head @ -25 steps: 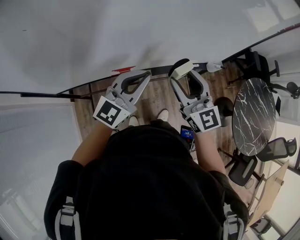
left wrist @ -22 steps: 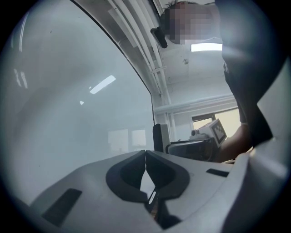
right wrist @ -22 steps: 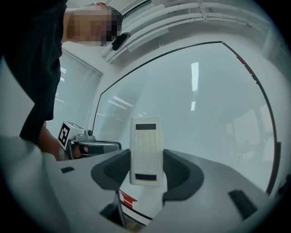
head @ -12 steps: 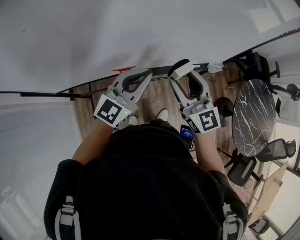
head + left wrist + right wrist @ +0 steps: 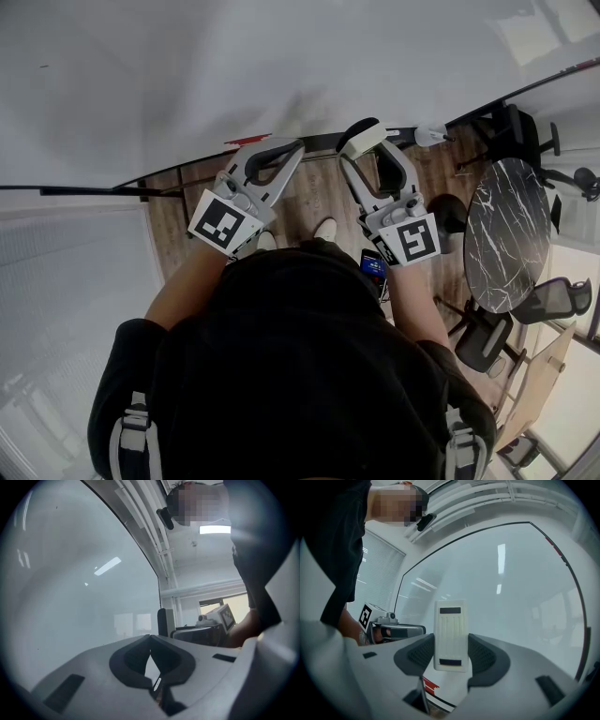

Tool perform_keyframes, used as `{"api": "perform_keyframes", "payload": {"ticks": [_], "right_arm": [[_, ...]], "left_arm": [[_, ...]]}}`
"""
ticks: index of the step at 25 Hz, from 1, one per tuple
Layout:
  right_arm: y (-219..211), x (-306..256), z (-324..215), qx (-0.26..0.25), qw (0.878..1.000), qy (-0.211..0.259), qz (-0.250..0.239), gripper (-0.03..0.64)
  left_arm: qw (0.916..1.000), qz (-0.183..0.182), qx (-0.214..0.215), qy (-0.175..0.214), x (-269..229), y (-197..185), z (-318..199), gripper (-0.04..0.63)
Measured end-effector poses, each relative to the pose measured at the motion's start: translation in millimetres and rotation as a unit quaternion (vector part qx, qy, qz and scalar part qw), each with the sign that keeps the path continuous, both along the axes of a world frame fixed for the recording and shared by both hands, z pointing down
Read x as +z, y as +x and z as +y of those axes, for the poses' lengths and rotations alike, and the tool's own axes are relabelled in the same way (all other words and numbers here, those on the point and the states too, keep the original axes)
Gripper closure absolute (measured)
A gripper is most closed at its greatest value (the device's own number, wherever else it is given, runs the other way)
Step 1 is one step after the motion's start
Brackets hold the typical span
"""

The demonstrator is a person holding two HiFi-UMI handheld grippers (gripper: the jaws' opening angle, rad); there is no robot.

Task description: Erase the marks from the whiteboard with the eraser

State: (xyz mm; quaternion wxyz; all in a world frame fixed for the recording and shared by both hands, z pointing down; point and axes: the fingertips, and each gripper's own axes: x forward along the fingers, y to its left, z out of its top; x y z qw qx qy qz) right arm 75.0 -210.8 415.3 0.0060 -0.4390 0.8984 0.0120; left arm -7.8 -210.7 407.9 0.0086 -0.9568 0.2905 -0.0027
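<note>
Fingers (image 5: 487,656) on eraser (image 5: 451,634), lengthwise along them

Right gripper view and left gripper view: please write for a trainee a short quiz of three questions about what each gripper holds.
1. True or false: the left gripper holds the eraser.
2. The right gripper is: A) open and empty; B) shut on the eraser; C) shut on a marker.
3. Fill in: the large white surface in front of both grippers is the ____.

Key: 1 false, its jaws are together with nothing between them; 2 B; 3 whiteboard.
</note>
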Motion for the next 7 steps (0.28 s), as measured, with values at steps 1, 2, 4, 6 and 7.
{"api": "perform_keyframes", "payload": {"ticks": [1,2,4,6,7], "right_arm": [[0.6,-1.9,2.0,-0.001,1.0,0.001,0.0,0.394],[0.9,-3.7,4.2,-0.002,1.0,0.002,0.0,0.394],[1.0,-5.6,6.9,-0.003,1.0,0.003,0.0,0.394],[0.5,-6.3,6.8,-0.003,1.0,0.004,0.0,0.394],[0.2,-6.5,6.3,-0.004,1.0,0.005,0.0,0.394]], "left_arm": [[1.0,0.001,0.0,0.0,-2.0,1.0,2.0,0.591],[1.0,0.001,0.0,0.0,-4.1,1.8,4.2,0.59],[1.0,0.001,0.001,0.0,-6.3,2.1,6.9,0.591],[1.0,0.0,0.001,0.001,-6.8,1.8,6.7,0.591],[1.0,-0.001,0.002,0.001,-6.8,1.5,6.1,0.591]]}}
